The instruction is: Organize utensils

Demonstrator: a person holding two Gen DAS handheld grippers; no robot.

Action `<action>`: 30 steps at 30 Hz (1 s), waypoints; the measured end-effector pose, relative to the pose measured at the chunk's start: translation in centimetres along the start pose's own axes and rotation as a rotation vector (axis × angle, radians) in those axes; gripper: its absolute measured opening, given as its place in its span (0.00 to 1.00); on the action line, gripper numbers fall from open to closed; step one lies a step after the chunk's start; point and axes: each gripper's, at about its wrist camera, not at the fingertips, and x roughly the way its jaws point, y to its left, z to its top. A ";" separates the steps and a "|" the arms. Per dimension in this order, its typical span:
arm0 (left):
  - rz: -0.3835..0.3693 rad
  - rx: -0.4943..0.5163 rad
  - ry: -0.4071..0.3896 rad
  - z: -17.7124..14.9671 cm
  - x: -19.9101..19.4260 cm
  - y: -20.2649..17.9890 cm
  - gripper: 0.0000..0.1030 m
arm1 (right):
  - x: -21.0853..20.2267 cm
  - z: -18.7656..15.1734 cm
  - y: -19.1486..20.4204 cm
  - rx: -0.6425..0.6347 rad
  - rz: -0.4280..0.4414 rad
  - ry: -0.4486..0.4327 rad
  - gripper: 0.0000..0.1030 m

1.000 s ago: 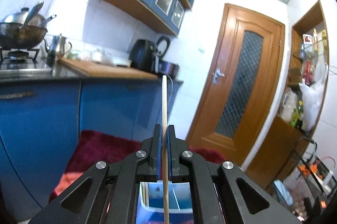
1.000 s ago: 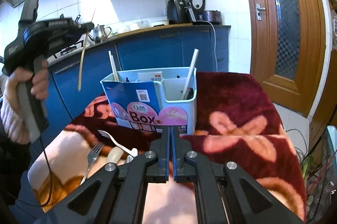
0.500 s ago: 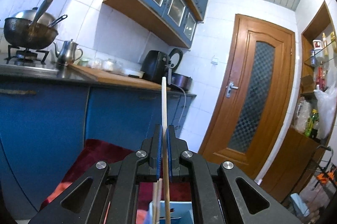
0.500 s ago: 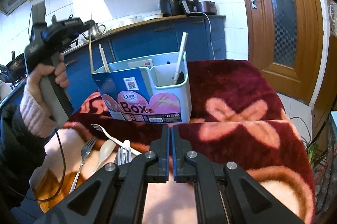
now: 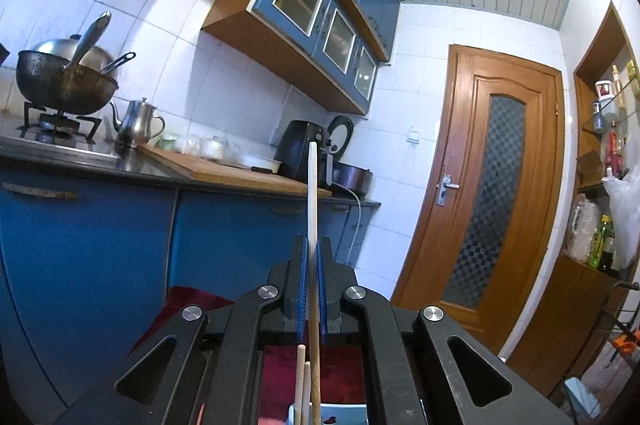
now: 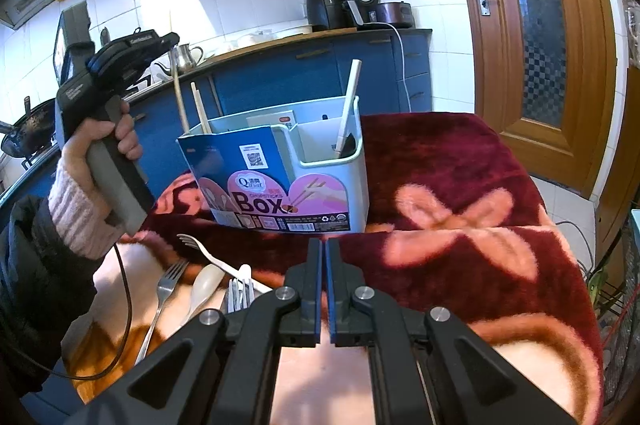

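My left gripper (image 5: 311, 253) is shut on a wooden chopstick (image 5: 313, 209), held upright. In the right wrist view the left gripper (image 6: 172, 43) hovers over the left compartment of the utensil box (image 6: 280, 173), and the chopstick (image 6: 179, 93) reaches down into it beside other chopsticks (image 6: 200, 107). A white utensil (image 6: 347, 109) stands in the right compartment. My right gripper (image 6: 323, 257) is shut and empty, low over the blanket in front of the box. Forks (image 6: 166, 289), a white plastic fork (image 6: 212, 257) and a spoon (image 6: 204, 285) lie at the front left.
The box stands on a dark red flowered blanket (image 6: 460, 225). Blue kitchen cabinets (image 5: 100, 245) with a wok (image 5: 64, 85), kettle (image 5: 136, 123) and air fryer (image 5: 298, 153) run behind. A wooden door (image 5: 492, 185) is at the right.
My left gripper has moved over the box and lowered the chopstick into the left compartment. The right gripper has stayed shut and nearly still.
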 end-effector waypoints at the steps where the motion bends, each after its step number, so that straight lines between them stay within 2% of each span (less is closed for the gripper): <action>1: 0.005 0.002 0.000 -0.3 0.1 0.0 0.04 | 0.0 0.0 0.0 0.000 0.000 0.001 0.03; 8: 0.031 0.021 0.054 -2.2 0.8 0.5 0.04 | 0.1 -0.1 -0.5 0.015 0.002 0.006 0.03; 14: 0.014 0.037 0.116 -3.1 0.1 1.1 0.05 | 0.1 -0.2 -0.5 0.016 0.004 0.005 0.03; 18: -0.024 0.040 0.175 -3.2 -0.5 1.2 0.06 | -0.1 -0.2 -0.1 0.014 0.008 0.004 0.03; 21: -0.052 0.053 0.219 -3.3 -1.0 1.2 0.11 | -0.3 -0.1 0.5 0.008 0.011 0.002 0.03; 23: -0.061 0.064 0.243 -3.4 -1.4 1.1 0.21 | -0.4 -0.1 0.8 0.004 0.012 0.000 0.03; 24: -0.064 0.067 0.252 -3.4 -1.7 1.2 0.23 | -0.5 0.0 1.0 0.001 0.014 -0.001 0.03; 30: -0.059 0.058 0.330 -3.4 -3.7 2.0 0.26 | -0.8 0.2 2.2 -0.024 0.022 0.005 0.05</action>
